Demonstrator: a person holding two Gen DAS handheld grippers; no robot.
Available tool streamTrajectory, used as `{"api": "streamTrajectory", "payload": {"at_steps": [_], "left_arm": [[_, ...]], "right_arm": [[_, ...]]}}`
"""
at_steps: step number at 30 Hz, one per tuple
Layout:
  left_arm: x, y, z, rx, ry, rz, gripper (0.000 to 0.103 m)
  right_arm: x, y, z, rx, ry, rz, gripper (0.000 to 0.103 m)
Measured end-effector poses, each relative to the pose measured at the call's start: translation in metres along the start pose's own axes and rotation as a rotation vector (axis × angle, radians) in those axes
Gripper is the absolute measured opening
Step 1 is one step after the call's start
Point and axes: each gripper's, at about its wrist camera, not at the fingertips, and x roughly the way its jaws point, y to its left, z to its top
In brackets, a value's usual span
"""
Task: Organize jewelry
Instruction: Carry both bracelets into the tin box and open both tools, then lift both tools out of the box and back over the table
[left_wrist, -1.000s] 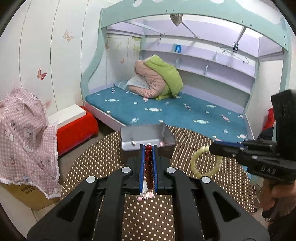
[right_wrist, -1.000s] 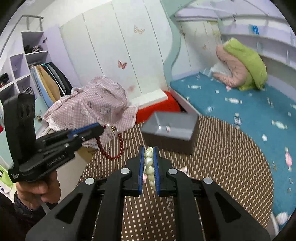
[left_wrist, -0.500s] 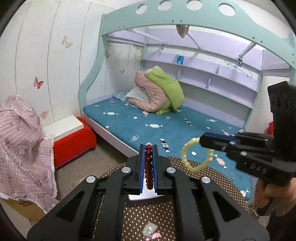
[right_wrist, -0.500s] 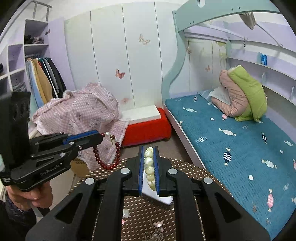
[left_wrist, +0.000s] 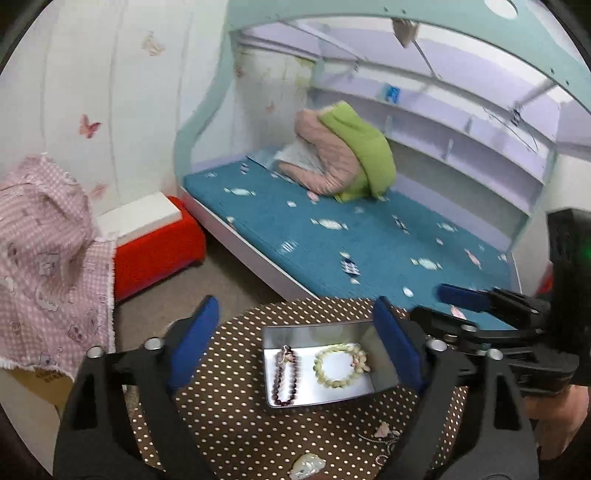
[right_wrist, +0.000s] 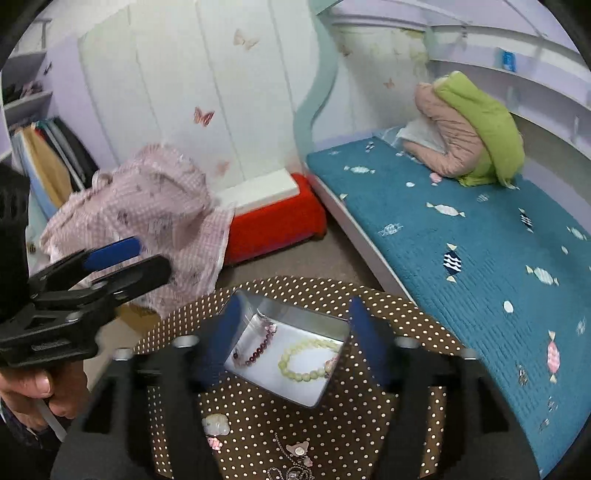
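A silver metal box (left_wrist: 325, 397) (right_wrist: 314, 397) stands open on the round brown dotted table (left_wrist: 236, 424) (right_wrist: 332, 435). Inside lie a dark red bead bracelet (left_wrist: 285, 376) (right_wrist: 255, 350) on the left and a pale green bead bracelet (left_wrist: 338, 365) (right_wrist: 306, 360) on the right. My left gripper (left_wrist: 295, 343) is open and empty above the box; it also shows at the left of the right wrist view (right_wrist: 122, 262). My right gripper (right_wrist: 291, 332) is open and empty above the box; it also shows at the right of the left wrist view (left_wrist: 461, 306).
A pale shell-like piece (left_wrist: 306, 466) (right_wrist: 217, 424), a small pink charm (right_wrist: 214, 443) and a chain with pendants (left_wrist: 384, 435) (right_wrist: 295, 458) lie on the table's near side. A blue bed (left_wrist: 351, 236), a red stool (left_wrist: 155, 251) and pink checked cloth (left_wrist: 44, 258) surround the table.
Both grippers were shut on bracelets, held in the air. Both have opened, and the two bracelets now lie in the box. Both views have tilted down onto the table.
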Motion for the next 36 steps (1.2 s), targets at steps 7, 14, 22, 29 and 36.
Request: {"api": "streamTrajectory", "payload": {"at_steps": [7, 14, 22, 29, 36], "left_arm": [[-0.037, 0.014, -0.016, -0.021, -0.079, 0.080, 0.096], [-0.072, 0.020, -0.040, -0.038, -0.130, 0.117, 0.097], [-0.098, 0.016, -0.071, -0.021, -0.148, 0.164, 0.097], [-0.099, 0.011, -0.101, -0.007, -0.103, 0.166, 0.097], [-0.089, 0.004, -0.130, 0.000, -0.044, 0.155, 0.097]], "right_arm": [[-0.047, -0.014, -0.018, 0.063, -0.103, -0.066, 0.095], [-0.084, -0.006, -0.039, 0.057, -0.156, -0.120, 0.095], [-0.104, 0.011, -0.063, 0.035, -0.166, -0.172, 0.095], [-0.107, 0.018, -0.089, 0.031, -0.133, -0.223, 0.095], [-0.100, 0.010, -0.118, 0.070, -0.074, -0.259, 0.095]]}}
